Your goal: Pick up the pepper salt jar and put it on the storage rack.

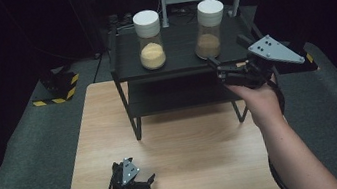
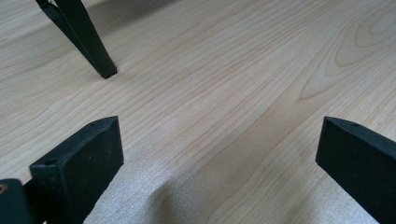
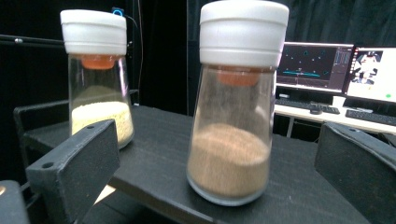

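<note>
Two glass shaker jars with white caps stand on the top of a black shelf (image 1: 179,47). The left jar (image 1: 149,39) (image 3: 97,79) holds yellow grains; the right jar (image 1: 210,28) (image 3: 234,107) holds brown powder. My right gripper (image 1: 214,65) (image 3: 219,163) is open, raised at the shelf's front right edge, its jaws pointing at the brown jar but apart from it. My left gripper (image 1: 150,182) (image 2: 215,154) is open, low over the wooden table (image 1: 185,152) (image 2: 233,70) near its front edge, with nothing between its jaws.
The shelf has a lower tier and thin black legs (image 2: 88,42) standing on the table. Grey carpet surrounds the table, with a black-and-yellow striped block (image 1: 56,87) at the left. Monitors and a keyboard (image 3: 327,70) show behind the jars.
</note>
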`<state>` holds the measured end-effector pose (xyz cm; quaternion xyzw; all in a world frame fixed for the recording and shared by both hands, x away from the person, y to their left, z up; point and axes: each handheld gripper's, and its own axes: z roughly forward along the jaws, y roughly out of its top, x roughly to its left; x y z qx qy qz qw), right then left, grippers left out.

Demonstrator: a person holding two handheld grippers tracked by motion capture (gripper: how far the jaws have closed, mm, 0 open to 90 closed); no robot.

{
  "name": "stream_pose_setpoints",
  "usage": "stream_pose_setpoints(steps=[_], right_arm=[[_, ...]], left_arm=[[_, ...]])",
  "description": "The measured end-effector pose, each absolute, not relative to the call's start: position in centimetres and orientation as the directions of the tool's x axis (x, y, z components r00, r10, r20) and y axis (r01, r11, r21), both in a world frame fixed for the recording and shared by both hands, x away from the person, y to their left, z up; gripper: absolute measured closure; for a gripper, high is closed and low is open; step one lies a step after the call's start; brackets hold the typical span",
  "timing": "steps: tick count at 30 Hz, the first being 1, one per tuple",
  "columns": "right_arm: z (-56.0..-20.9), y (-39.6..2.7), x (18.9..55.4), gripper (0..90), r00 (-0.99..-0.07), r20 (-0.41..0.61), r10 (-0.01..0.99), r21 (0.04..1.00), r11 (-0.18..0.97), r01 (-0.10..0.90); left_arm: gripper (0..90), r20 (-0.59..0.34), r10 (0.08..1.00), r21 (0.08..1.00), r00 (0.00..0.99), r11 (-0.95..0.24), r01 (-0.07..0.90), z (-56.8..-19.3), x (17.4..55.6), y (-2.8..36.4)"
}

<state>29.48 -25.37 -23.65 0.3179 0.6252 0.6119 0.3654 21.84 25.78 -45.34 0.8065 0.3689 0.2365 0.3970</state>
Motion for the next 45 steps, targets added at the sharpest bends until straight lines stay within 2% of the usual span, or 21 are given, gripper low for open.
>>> stream_pose_setpoints(steps=[34,45], right_arm=[[-29.5,-26.1,25.2,0.0,-0.558,-0.188,0.808,0.980,0.194,-0.050],[-32.6,-26.4,24.2,0.0,-0.565,-0.177,0.806,0.980,0.199,-0.022]], left_arm=[[1.1,0.098,0.785,0.816,0.612,-0.415,0.403,-45.4,21.7,25.7],[1.1,0.101,0.783,0.815,0.613,-0.419,0.400,-45.4,21.7,25.6]])
